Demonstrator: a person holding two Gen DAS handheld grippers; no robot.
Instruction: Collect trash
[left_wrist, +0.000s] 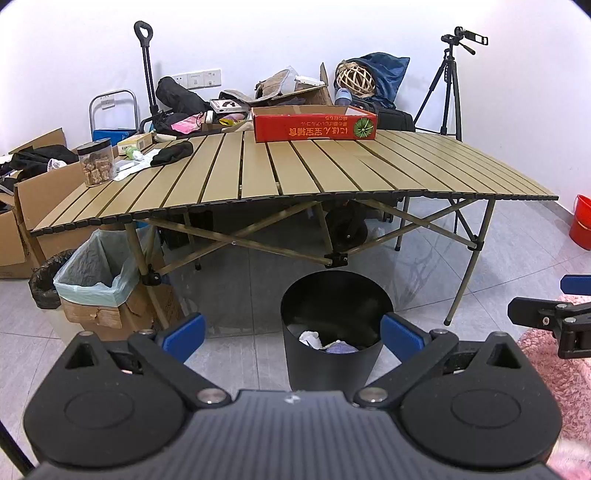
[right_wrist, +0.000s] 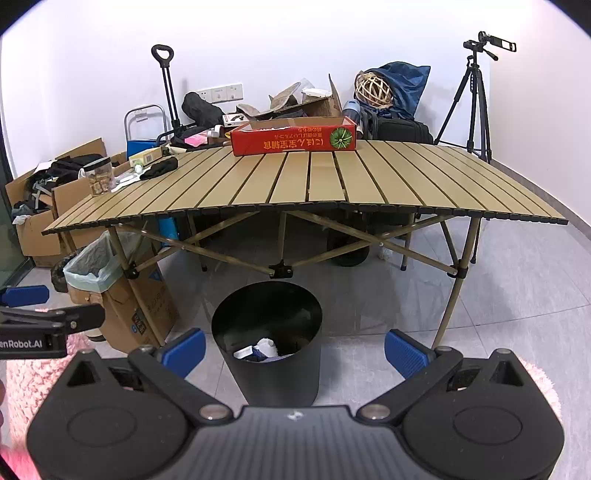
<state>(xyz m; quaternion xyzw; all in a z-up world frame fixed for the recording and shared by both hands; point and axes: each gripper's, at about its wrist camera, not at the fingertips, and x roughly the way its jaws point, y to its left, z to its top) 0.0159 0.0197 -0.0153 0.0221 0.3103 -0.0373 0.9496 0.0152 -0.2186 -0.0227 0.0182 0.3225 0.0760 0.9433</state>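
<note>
A black round bin (left_wrist: 334, 334) stands on the floor in front of the slatted table (left_wrist: 295, 173); white and purple trash (left_wrist: 325, 341) lies inside it. My left gripper (left_wrist: 291, 334) hangs open just before the bin with nothing between its blue fingers (left_wrist: 184, 334). In the right wrist view the same bin (right_wrist: 269, 339) holds white and blue scraps (right_wrist: 258, 349), and my right gripper (right_wrist: 295, 350) is open and empty, the bin sitting left of its middle. Each gripper shows at the edge of the other's view.
A red cardboard box (left_wrist: 314, 123), a jar of snacks (left_wrist: 96, 162) and a black cloth (left_wrist: 171, 153) rest on the table. A lined box bin (left_wrist: 96, 273) sits by the left table leg. A pink rug (left_wrist: 557, 365), red bucket (left_wrist: 581, 225) and tripod (left_wrist: 448, 85) are at the right.
</note>
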